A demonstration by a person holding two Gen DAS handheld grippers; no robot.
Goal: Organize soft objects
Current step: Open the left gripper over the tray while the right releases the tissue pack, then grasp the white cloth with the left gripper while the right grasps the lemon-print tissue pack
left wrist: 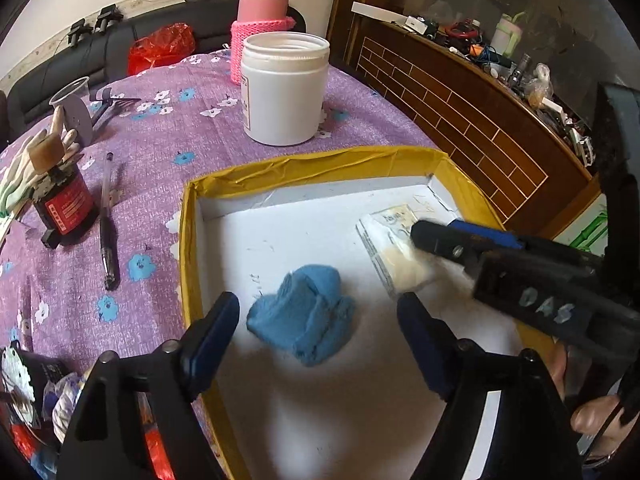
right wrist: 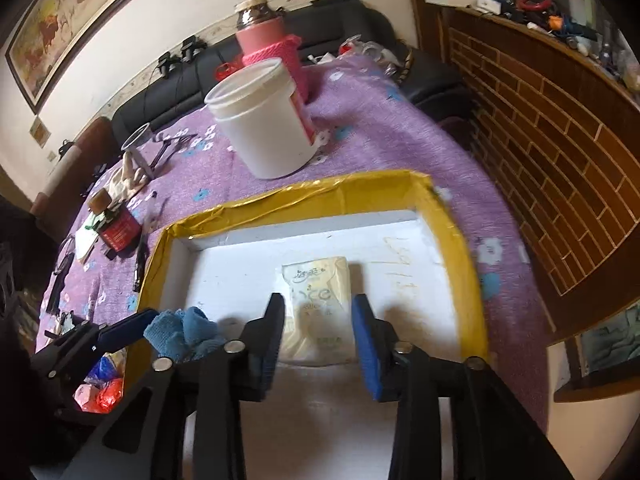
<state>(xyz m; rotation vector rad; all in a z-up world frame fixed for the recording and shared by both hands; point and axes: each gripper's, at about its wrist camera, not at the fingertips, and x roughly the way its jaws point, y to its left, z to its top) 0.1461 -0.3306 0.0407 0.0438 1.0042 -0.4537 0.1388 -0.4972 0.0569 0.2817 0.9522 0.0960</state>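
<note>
A crumpled blue cloth lies on the white floor of a shallow box with a yellow taped rim. My left gripper hangs over the cloth, open, with a pad on each side and neither touching it. A pale yellow tissue pack lies flat in the same box, further right. My right gripper straddles the pack with its jaws open, close beside its edges. In the left wrist view the right gripper covers part of the pack. The right wrist view also shows the cloth beside one of the left gripper's fingers.
Behind the box on the purple flowered tablecloth stand a white open jar and a pink thermos. To the left lie a pen, a red-labelled bottle and gloves. A wooden cabinet stands at the right.
</note>
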